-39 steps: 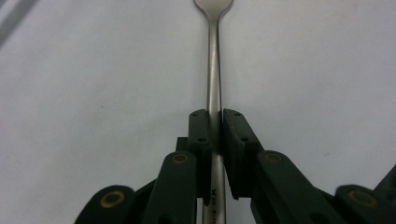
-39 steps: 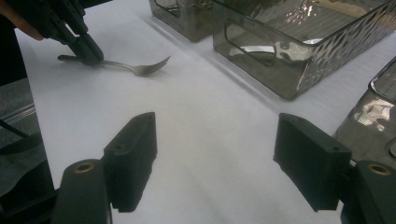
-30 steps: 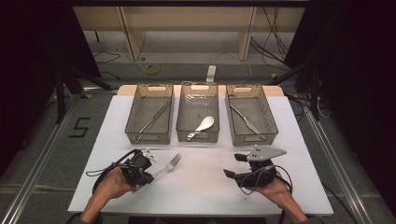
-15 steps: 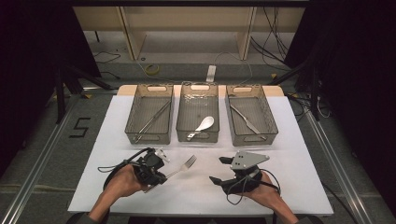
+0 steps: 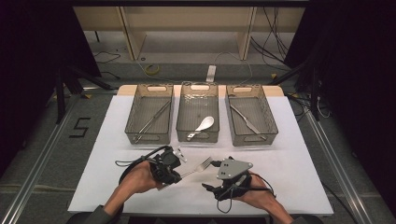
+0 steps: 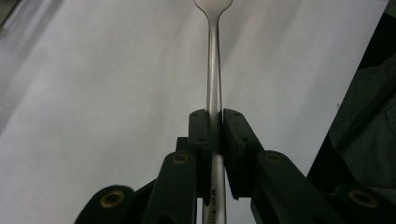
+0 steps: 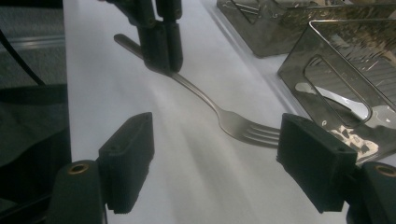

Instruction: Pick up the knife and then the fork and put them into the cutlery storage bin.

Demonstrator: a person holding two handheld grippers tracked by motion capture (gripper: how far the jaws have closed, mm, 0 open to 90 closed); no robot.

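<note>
Left gripper jaws clamped on fork handle, tines sticking out ahead. Right gripper jaws wide apart, nothing held, fork head just beyond them. Fork stiff, light, slick metal (likely pivots if pinched loosely); best grip mid-handle, across flat faces.

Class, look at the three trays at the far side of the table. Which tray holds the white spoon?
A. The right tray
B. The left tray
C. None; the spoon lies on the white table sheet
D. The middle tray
D. In the high view the white spoon lies inside the middle tray, while the left tray holds tongs and the right tray holds a knife.
</note>
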